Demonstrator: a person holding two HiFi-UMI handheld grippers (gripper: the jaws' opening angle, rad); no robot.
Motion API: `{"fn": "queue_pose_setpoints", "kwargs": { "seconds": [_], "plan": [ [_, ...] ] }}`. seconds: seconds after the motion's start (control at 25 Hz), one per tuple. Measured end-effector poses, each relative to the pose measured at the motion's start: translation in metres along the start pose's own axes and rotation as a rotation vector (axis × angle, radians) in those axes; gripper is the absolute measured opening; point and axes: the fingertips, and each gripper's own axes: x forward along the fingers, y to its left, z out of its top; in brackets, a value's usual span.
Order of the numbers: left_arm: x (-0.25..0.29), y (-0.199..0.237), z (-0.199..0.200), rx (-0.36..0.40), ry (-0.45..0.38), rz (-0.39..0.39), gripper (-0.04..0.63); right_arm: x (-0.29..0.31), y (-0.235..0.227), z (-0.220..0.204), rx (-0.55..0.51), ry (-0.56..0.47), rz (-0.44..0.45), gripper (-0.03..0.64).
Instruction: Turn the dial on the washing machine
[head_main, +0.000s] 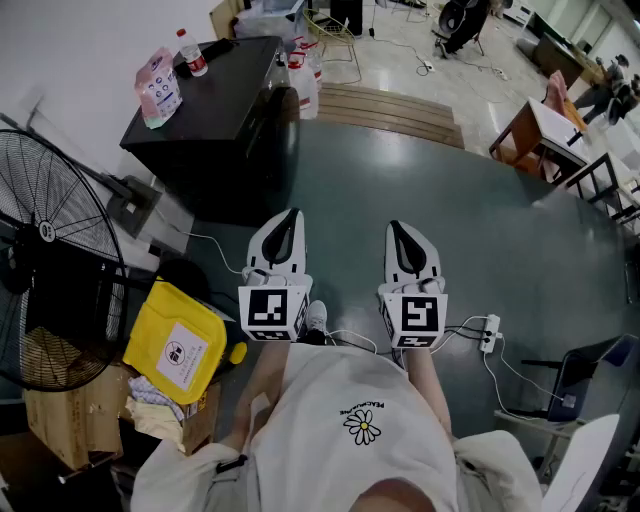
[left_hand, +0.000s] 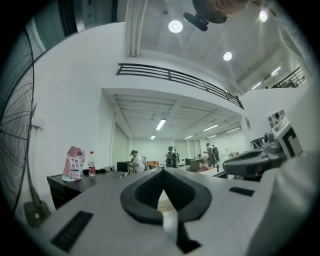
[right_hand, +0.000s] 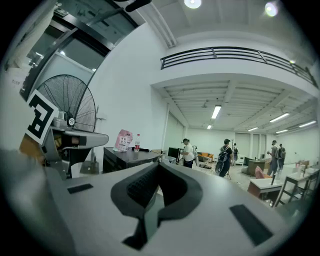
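Note:
No washing machine or dial shows in any view. In the head view my left gripper (head_main: 289, 217) and right gripper (head_main: 398, 229) are held side by side at waist height above the dark green floor, both pointing forward. Each is shut, its black pads meeting at the tip, with nothing between them. The left gripper view looks along its closed jaws (left_hand: 162, 170) into a large hall. In the right gripper view (right_hand: 159, 164) the same hall lies ahead, and the left gripper (right_hand: 80, 138) shows at the left edge.
A black cabinet (head_main: 215, 100) stands ahead left with a pink bag (head_main: 158, 85) and a bottle (head_main: 192, 52) on it. A floor fan (head_main: 50, 260), a yellow container (head_main: 175, 340) and a cardboard box (head_main: 75, 415) are at my left. A power strip (head_main: 488, 332) lies right; people stand far off.

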Motion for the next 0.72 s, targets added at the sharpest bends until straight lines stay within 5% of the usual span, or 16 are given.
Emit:
{"fn": "queue_pose_setpoints", "kwargs": {
  "seconds": [0.36, 0.72],
  "plan": [
    [0.025, 0.016, -0.001, 0.017, 0.003, 0.019, -0.002, 0.029, 0.000, -0.010, -0.044, 0.029, 0.030, 0.002],
    [0.069, 0.052, 0.002, 0.033, -0.013, -0.005, -0.002, 0.079, -0.011, -0.006, -0.081, 0.022, -0.055, 0.002]
  ]
}}
